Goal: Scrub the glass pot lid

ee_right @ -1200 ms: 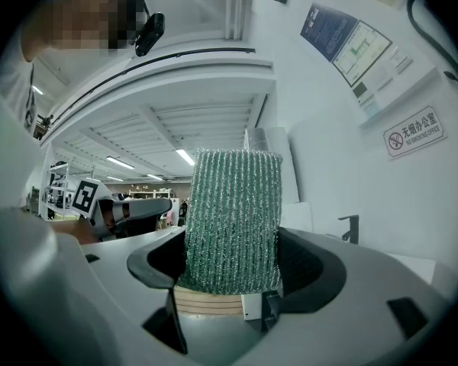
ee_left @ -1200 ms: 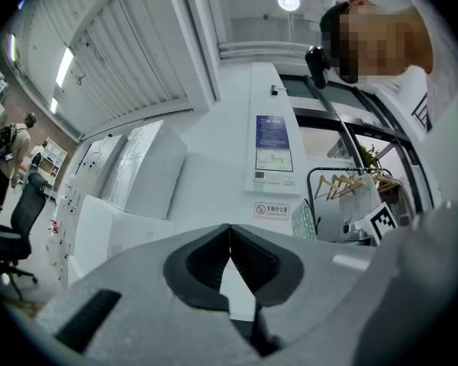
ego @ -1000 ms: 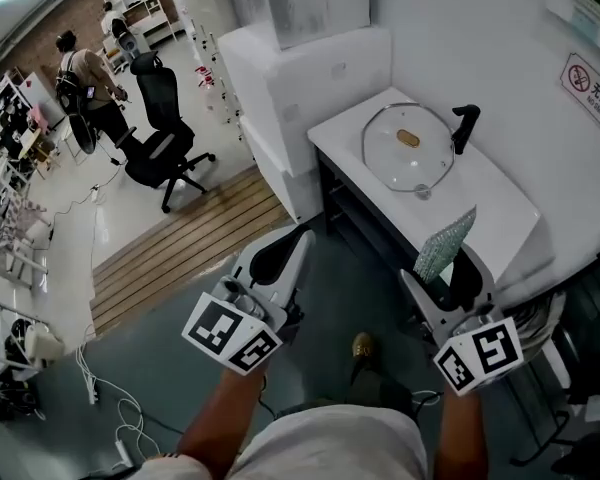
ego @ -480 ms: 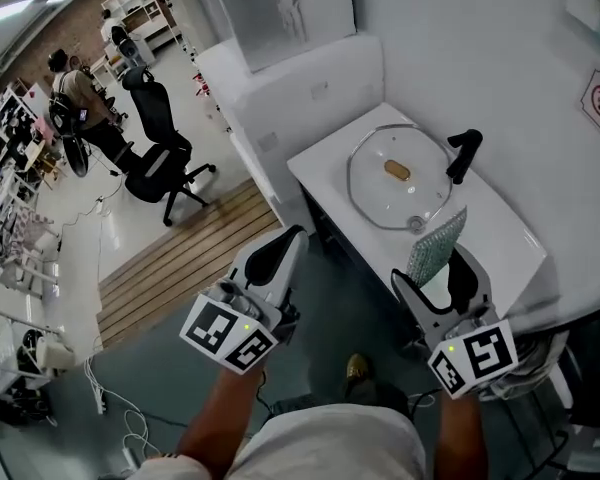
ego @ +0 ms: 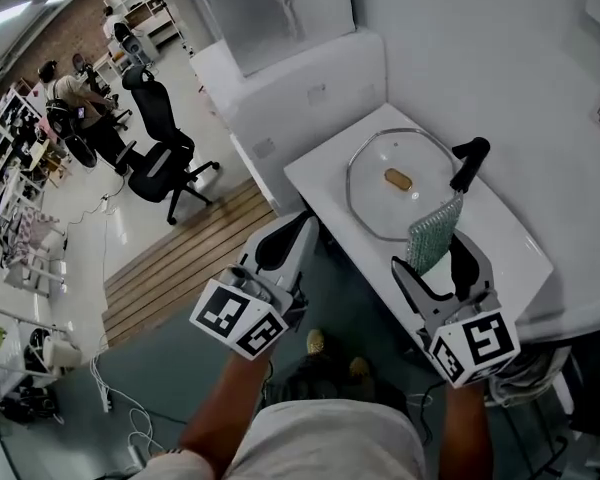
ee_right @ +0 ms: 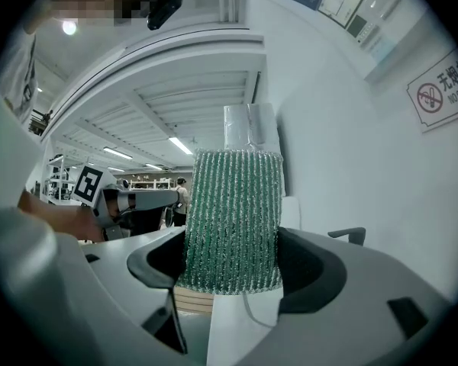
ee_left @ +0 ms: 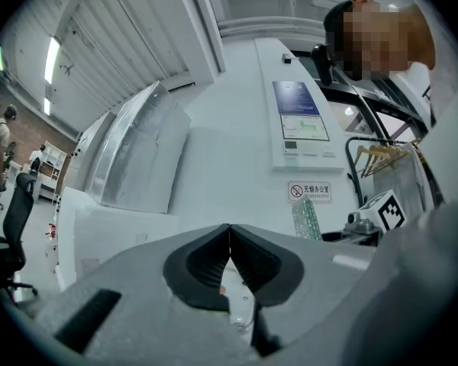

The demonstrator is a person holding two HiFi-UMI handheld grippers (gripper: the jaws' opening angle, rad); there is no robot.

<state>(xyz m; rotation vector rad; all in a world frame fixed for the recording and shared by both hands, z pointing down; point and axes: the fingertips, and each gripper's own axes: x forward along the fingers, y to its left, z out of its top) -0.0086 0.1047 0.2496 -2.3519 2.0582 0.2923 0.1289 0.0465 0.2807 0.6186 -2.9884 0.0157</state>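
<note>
A round glass pot lid [ego: 395,183] with a small wooden knob lies flat in a white sink top [ego: 500,238], beside a black tap [ego: 468,163]. My right gripper [ego: 435,253] is shut on a green scrubbing sponge [ego: 433,234], [ee_right: 233,219], which stands upright between the jaws at the lid's near right rim, not clearly touching it. My left gripper [ego: 298,230] is shut and holds nothing; it hangs over the floor, just left of the sink's near corner. In the left gripper view the jaws [ee_left: 229,239] meet tip to tip.
White wall and a white cabinet block [ego: 280,88] stand behind and left of the sink. A wooden floor board [ego: 190,253] and black office chairs [ego: 160,163] lie to the left, with people seated further off. A no-smoking sign [ee_left: 309,191] hangs on the wall.
The view has moved closer to the sink. My right gripper with the sponge now stands at the lid's near rim; the left gripper has come up beside the sink corner.
</note>
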